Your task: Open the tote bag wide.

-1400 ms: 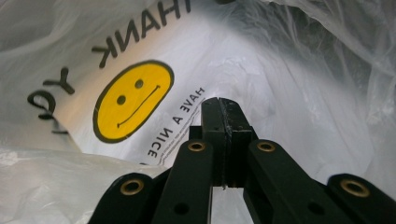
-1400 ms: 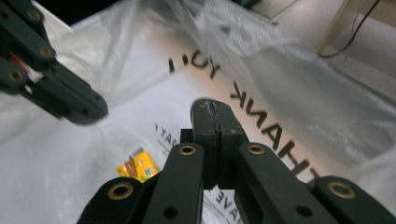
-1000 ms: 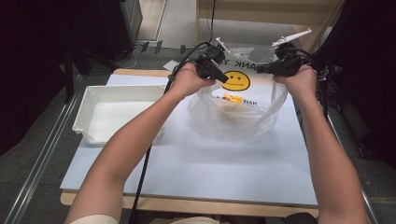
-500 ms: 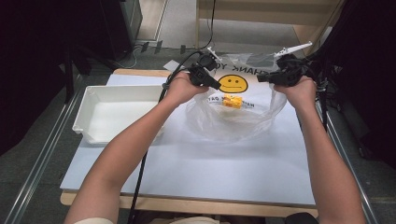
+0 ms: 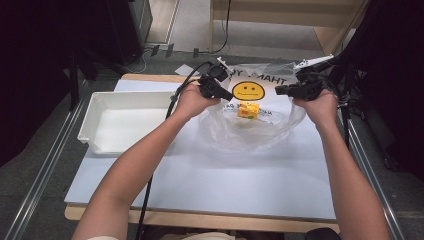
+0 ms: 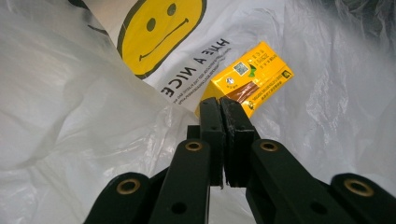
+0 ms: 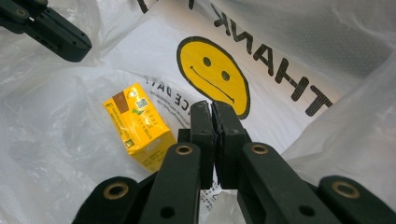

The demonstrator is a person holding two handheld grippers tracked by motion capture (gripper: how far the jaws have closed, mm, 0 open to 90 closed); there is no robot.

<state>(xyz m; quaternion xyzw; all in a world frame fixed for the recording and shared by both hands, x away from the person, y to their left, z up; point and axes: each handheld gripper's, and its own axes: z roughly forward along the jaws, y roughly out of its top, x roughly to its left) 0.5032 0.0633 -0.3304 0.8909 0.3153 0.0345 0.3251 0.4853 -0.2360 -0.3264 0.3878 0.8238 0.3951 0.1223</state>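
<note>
A clear plastic bag [image 5: 250,136] with a yellow smiley face [image 5: 248,90] rests on the white table, its mouth held wide between my two grippers. My left gripper [image 5: 227,95] is shut on the bag's left rim and my right gripper [image 5: 279,91] on its right rim. A yellow carton [image 5: 248,110] lies inside on the bag's bottom. In the left gripper view the closed left gripper [image 6: 219,100] points at the carton [image 6: 247,79]. The right gripper [image 7: 212,105] is also closed, with the carton [image 7: 137,123] to its left and the left gripper [image 7: 51,32] at the top left.
An empty white tray [image 5: 87,125] stands on the left of the table [image 5: 225,175]. Cables trail from both grippers toward the far edge. Metal rails run along both sides of the table.
Both hands have sunk and moved toward the far side with the bag between them. The bag has settled lower on the table, the carton still inside.
</note>
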